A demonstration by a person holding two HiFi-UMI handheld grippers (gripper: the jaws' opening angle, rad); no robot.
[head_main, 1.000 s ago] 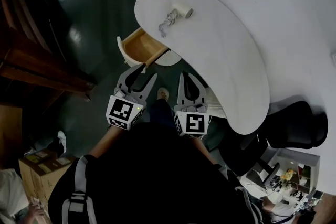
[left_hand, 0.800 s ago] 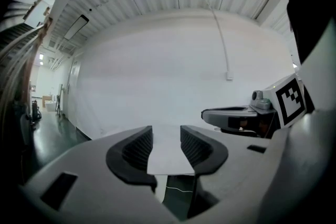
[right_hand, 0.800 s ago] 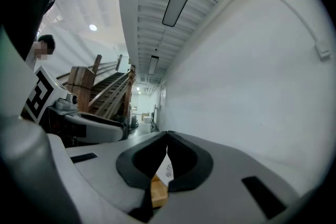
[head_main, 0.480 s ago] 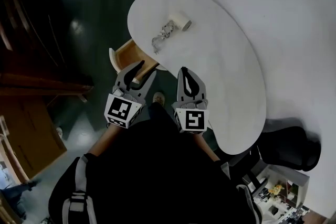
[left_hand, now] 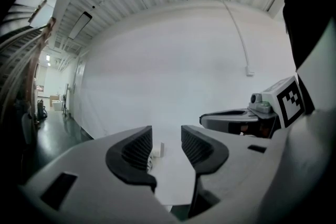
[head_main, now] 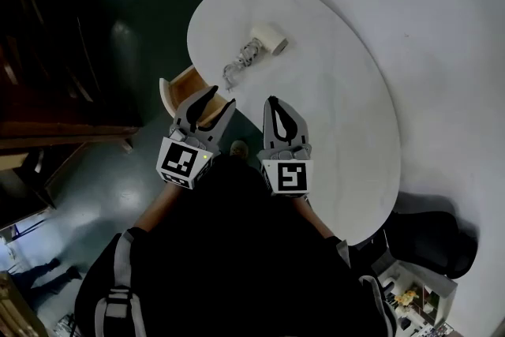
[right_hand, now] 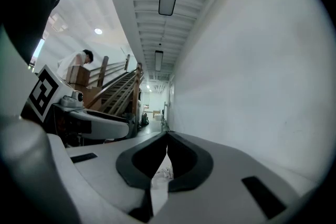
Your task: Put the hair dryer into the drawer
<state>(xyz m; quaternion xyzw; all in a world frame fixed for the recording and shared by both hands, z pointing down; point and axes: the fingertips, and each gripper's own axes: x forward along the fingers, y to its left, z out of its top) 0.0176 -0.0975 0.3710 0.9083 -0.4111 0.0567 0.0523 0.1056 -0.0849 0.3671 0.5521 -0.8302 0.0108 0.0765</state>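
The white hair dryer [head_main: 269, 38] lies on the curved white table [head_main: 331, 99], its coiled cord [head_main: 239, 59] beside it. A wooden drawer [head_main: 181, 85] stands pulled out under the table's near-left edge. My left gripper [head_main: 221, 97] hovers just over the drawer with its jaws opening and nothing between them. In the left gripper view the dryer [left_hand: 159, 149] shows far off through the gap of that gripper [left_hand: 166, 136]. My right gripper [head_main: 272, 101] is at the table's near edge, shut and empty. The right gripper view shows the cord [right_hand: 164, 169] beyond the closed tips [right_hand: 167, 136].
A dark chair [head_main: 432, 229] sits at the table's lower right end, with a small shelf of items [head_main: 410, 297] below it. Dark green floor [head_main: 118, 35] lies to the left. A wooden staircase [right_hand: 118, 89] and a person with boxes [right_hand: 77, 68] are far off.
Both grippers have moved forward toward the table and dryer. The left gripper now covers part of the open drawer. The right gripper stays shut.
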